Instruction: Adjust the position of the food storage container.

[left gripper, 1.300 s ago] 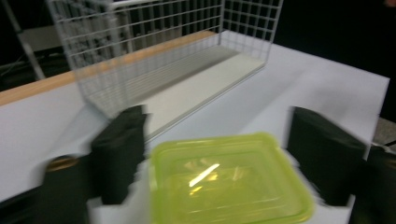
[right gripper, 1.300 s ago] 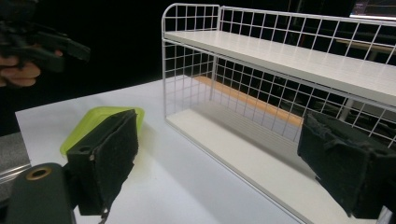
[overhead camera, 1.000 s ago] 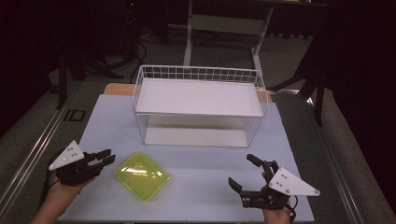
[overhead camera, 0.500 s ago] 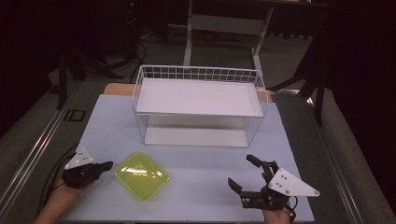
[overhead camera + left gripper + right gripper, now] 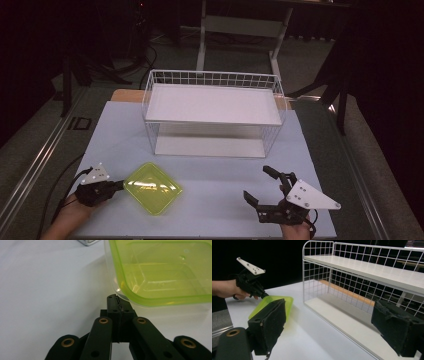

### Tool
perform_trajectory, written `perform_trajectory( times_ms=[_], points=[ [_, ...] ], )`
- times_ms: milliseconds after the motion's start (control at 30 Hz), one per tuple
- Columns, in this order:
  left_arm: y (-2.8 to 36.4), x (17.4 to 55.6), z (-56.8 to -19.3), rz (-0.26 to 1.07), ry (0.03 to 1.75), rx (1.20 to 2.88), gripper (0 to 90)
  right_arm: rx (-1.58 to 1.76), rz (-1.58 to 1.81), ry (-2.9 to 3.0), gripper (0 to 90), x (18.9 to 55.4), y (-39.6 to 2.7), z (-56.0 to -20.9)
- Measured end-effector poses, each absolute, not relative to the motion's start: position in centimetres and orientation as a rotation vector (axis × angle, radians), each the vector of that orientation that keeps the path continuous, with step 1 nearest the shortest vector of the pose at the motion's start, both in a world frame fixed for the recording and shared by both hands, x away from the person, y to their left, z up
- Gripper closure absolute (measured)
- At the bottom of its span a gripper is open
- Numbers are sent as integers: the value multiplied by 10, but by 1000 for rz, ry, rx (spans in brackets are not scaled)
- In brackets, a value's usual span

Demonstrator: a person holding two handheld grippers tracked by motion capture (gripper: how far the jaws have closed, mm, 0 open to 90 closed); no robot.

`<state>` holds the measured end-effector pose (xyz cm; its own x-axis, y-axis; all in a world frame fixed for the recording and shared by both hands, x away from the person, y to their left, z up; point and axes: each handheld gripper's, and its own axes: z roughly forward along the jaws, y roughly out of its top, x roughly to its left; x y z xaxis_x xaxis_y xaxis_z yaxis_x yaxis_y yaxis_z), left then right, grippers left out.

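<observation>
A yellow-green plastic tray [image 5: 152, 188] lies flat on the white table [image 5: 210, 210], lower left of the high view. The left gripper [image 5: 116, 185], held low and level, has its fingers pinched together on the tray's left rim. At lower right, the right gripper [image 5: 261, 186] rests with fingers wide apart, empty.

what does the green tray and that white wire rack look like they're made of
The square yellow-green tray looks like glossy translucent plastic: the table shows through its walls, and its rim catches highlights. The white two-shelf wire rack appears to be metal wire with a white coating, given its thin, even grid; its flat white shelves look matte, material unclear.
</observation>
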<state>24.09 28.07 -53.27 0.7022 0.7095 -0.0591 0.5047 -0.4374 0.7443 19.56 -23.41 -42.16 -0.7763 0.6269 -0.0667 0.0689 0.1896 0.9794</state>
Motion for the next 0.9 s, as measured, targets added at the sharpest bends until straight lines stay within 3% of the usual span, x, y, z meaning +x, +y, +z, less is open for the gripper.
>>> perform_trajectory(
  times_ms=[600, 900],
  points=[
    [217, 229, -535, 190, 722, 2209, 900, 646, 1618, 2011, 125, 196, -235, -422],
    [229, 233, -531, 198, 782, 2159, 900, 641, 1616, 2008, 125, 194, -236, -421]
  ],
)
